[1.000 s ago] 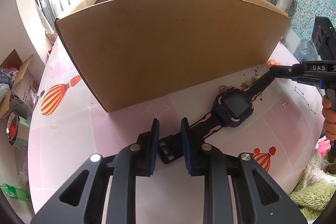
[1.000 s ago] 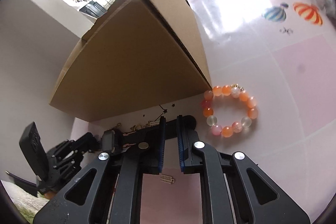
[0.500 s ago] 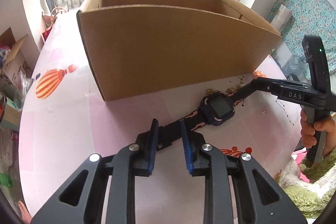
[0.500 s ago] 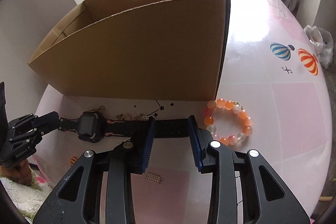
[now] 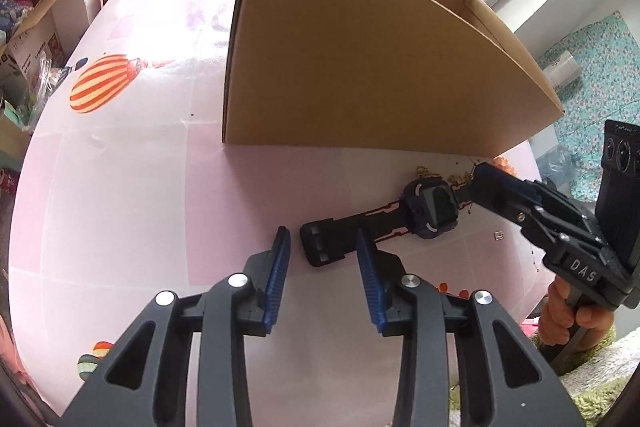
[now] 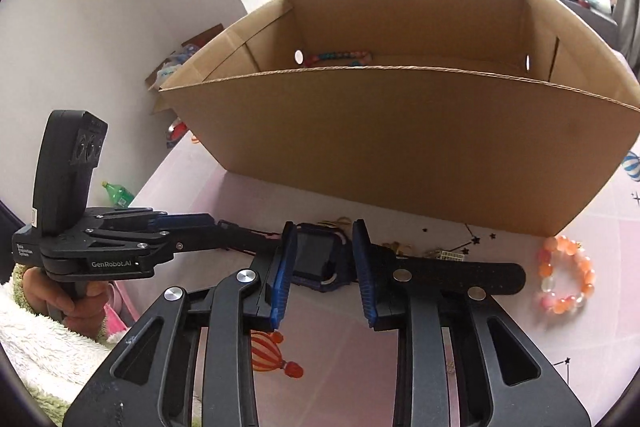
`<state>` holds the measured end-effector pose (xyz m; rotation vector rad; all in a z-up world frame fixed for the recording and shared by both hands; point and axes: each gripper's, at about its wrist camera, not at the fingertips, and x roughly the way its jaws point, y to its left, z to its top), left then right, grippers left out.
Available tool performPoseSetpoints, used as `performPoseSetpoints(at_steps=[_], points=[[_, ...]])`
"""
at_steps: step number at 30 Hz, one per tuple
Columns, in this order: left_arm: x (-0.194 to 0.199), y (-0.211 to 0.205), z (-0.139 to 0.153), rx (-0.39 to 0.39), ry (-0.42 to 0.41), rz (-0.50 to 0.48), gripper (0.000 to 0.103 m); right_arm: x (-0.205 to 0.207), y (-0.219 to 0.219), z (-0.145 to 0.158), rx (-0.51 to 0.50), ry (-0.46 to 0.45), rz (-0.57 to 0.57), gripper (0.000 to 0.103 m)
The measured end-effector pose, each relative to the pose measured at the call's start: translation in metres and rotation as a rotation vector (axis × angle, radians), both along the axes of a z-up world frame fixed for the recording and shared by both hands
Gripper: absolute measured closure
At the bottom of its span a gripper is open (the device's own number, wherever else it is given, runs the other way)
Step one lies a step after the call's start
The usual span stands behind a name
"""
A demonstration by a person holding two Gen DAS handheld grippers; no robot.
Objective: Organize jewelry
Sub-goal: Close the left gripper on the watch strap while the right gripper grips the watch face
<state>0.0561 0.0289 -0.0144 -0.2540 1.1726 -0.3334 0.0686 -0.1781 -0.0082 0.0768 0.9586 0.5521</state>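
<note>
A dark blue smartwatch (image 5: 431, 209) with a black strap lies flat on the pink table in front of a brown cardboard box (image 5: 360, 67). My left gripper (image 5: 323, 241) is open, its fingers on either side of the strap's buckle end (image 5: 320, 247). My right gripper (image 6: 322, 239) is open, its blue pads on either side of the watch face (image 6: 316, 257). In the left wrist view the right gripper (image 5: 486, 183) reaches the watch from the right. An orange bead bracelet (image 6: 564, 279) lies right of the strap. A colourful bracelet (image 6: 340, 57) lies inside the box (image 6: 400, 131).
Small gold pieces and charms (image 6: 440, 253) lie between the watch and the box. The pink tablecloth (image 5: 140, 167) has balloon prints. A green bottle (image 6: 118, 193) and a box of clutter (image 5: 24, 39) stand beyond the table's left edge.
Both grippers have opened wider. The left one has let the strap's buckle end go. The right one has moved left along the strap and now straddles the watch face.
</note>
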Motion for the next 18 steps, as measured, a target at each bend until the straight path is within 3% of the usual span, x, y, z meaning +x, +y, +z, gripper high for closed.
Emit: performPoseSetpoints(at_steps=[8,13,18], points=[[0.002,0.011,-0.003,-0.223,0.045,-0.002,0.067,-0.001,0.024,-0.009,-0.009,0.055,0.026,0.089],[-0.003,0.026,-0.007,-0.34,0.048,0.035,0.067,-0.007,0.019,-0.005,-0.004,0.056,0.025,0.09],[-0.004,0.031,-0.01,-0.329,0.082,0.072,0.067,-0.005,0.013,-0.007,0.031,0.07,0.015,0.09]])
